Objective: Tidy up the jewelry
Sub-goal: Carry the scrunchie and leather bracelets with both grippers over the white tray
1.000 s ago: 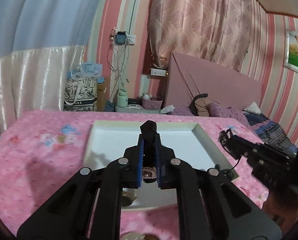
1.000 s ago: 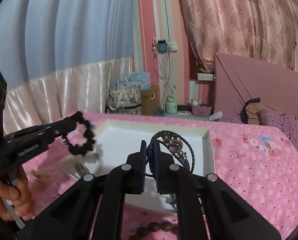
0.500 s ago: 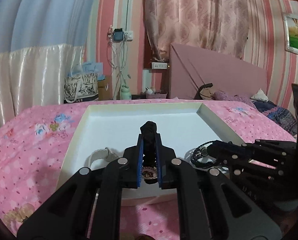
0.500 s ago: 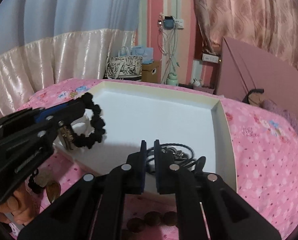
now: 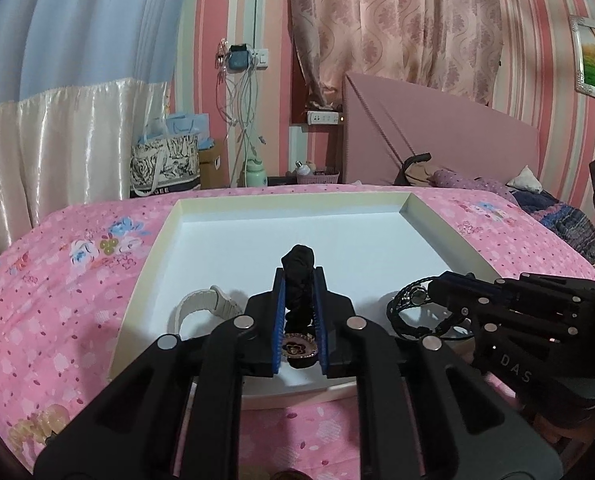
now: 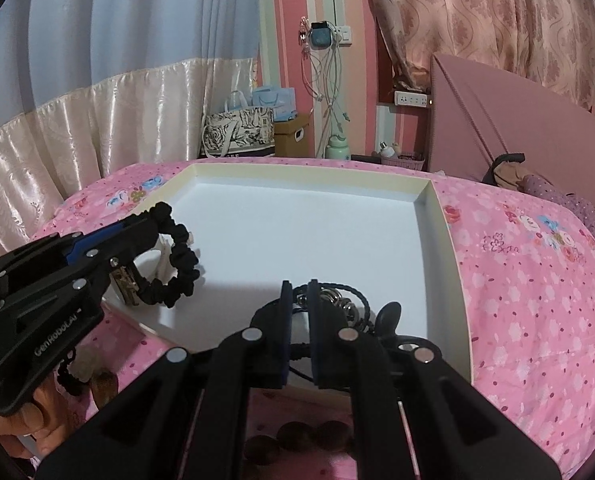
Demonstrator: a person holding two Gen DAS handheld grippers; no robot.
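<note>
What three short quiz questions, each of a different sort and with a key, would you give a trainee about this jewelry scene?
1. True or false: the white tray lies on a pink flowered cover.
2. What is between the fingers of the left gripper? A) black scrunchie B) brown beads C) white band
3. Short answer: what does the right gripper hold?

Key: 1 true. 2 A; its jaws are just beginning to open, and the scrunchie is between them. 3 The dark braided bracelet with metal beads, low over the tray.
</note>
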